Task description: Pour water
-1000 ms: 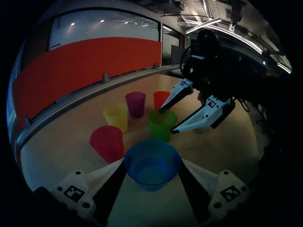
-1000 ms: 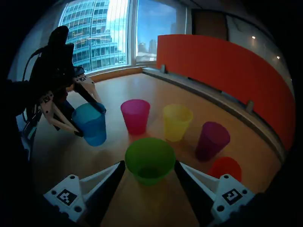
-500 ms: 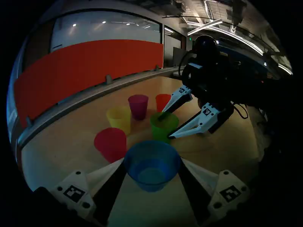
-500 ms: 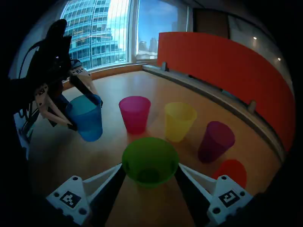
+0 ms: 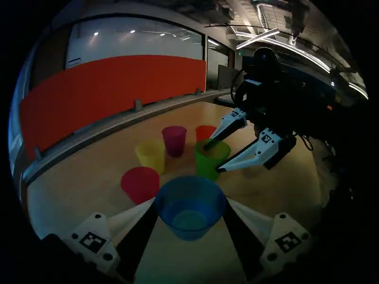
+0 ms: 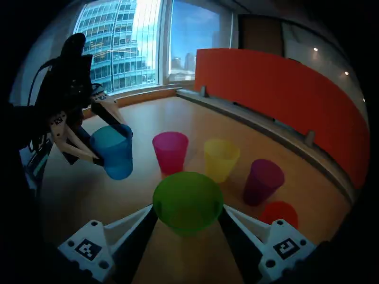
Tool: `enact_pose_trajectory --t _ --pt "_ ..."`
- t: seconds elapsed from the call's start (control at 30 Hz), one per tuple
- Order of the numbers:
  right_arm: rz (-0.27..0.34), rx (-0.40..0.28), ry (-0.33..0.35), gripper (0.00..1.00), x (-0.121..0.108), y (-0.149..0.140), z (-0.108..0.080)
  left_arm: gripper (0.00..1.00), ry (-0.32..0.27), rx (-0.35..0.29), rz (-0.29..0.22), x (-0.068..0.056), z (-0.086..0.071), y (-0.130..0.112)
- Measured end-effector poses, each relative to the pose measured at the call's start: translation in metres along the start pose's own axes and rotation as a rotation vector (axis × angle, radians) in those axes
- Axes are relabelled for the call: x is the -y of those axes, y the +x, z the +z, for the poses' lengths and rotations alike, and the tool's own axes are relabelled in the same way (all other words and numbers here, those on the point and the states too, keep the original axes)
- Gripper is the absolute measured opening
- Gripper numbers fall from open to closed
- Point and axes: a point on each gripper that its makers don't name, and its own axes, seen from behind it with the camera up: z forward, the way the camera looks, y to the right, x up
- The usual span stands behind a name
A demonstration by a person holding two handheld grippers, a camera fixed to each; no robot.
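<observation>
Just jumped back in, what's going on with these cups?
A person holds a gripper in each hand. The left gripper is clamped on the blue cup, the right gripper on the green cup. The two cups are held apart, both roughly upright, so no pouring is under way. The pink cup, yellow cup, purple cup and red cup stand on the wooden table.

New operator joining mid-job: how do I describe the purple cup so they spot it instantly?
Find the long orange wall panel beside the wooden table. In the line of free-standing cups before it, the purple plastic cup stands between the yellow plastic cup and the orange-red plastic cup. It is the darkest one there.
</observation>
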Motion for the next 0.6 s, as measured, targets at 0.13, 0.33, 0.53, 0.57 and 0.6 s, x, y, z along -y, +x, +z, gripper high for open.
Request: enact_pose_trajectory --t 0.13,0.33,0.53,0.57,0.6 --pt "0.004 -0.020 -0.011 0.89 0.000 0.009 -0.014 0.88 0.005 -0.017 0.001 -0.002 -0.004 0.008" --pt "-0.004 -0.058 -0.026 0.89 0.005 0.025 -0.037 0.88 0.004 -0.046 0.005 -0.010 -0.011 0.022" --pt "-0.012 -0.101 -0.032 0.89 0.014 0.039 -0.061 0.88 0.013 -0.088 0.013 -0.018 -0.020 0.039" --pt "-0.013 -0.107 -0.033 0.89 0.015 0.041 -0.064 0.88 0.014 -0.095 0.013 -0.019 -0.022 0.042" --pt "-0.014 -0.113 -0.036 0.89 0.016 0.043 -0.068 0.88 0.015 -0.103 0.013 -0.021 -0.024 0.045"
